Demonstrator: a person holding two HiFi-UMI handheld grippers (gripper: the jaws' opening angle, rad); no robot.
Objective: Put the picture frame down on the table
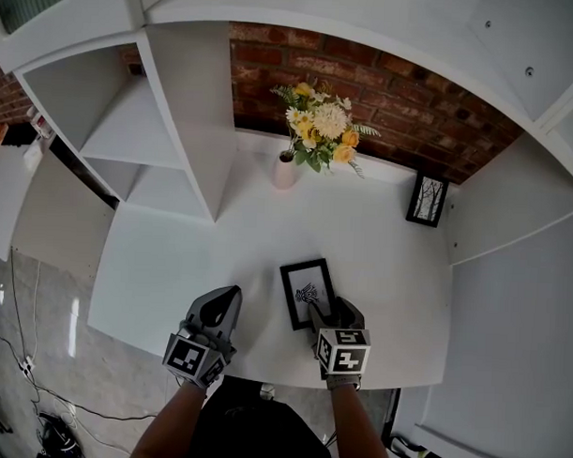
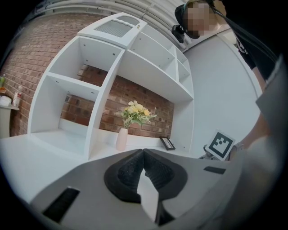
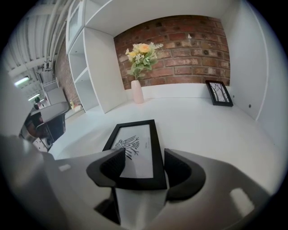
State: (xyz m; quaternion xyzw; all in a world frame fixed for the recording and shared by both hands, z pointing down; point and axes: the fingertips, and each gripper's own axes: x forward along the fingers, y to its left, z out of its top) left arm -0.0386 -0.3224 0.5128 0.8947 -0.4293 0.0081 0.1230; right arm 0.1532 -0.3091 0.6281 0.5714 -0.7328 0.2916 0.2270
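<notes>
The bird-print picture frame [image 3: 135, 146] already lies flat by the counter's [image 1: 388, 264] front edge, the right gripper [image 3: 144, 170] released over its near end, the left gripper [image 2: 143, 155] clenched empty, so seemingly only withdrawal remains.

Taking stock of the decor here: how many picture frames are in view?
2. One picture frame lies flat near the table's front, between the right gripper's open jaws; the second frame stands at the back right. None appears hidden.
</notes>
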